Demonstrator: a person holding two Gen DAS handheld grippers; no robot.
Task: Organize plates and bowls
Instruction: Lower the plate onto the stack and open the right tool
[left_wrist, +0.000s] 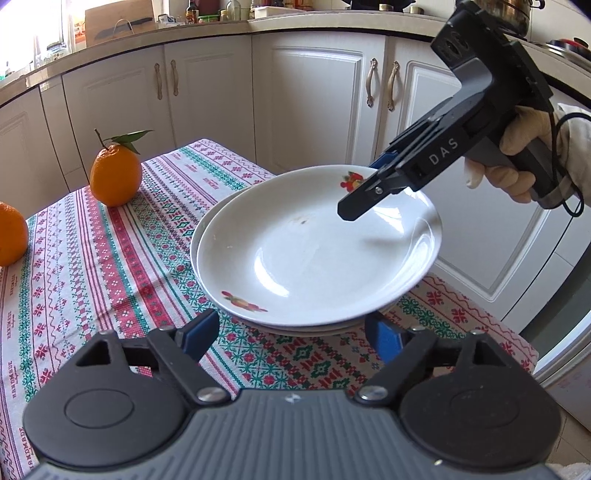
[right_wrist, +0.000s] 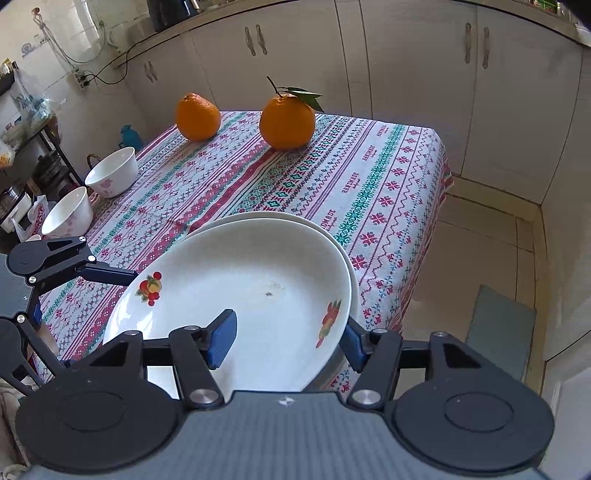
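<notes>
Here, two stacked white plates (right_wrist: 236, 280) on a patterned tablecloth (right_wrist: 369, 177).
Straddled at the top plate's rim by the right gripper (right_wrist: 284, 343), pads apart and not clamping; left gripper (left_wrist: 291, 332) spread wide, released, just short of the stack. Beyond: two oranges (right_wrist: 286, 122), well apart from the plates; two bowls (right_wrist: 110, 171) at the far left edge.

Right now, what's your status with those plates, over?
Left tongs open at plates' near edge. Right tongs open astride top plate rim; top plate resting on lower plate. Two oranges well clear.
</notes>
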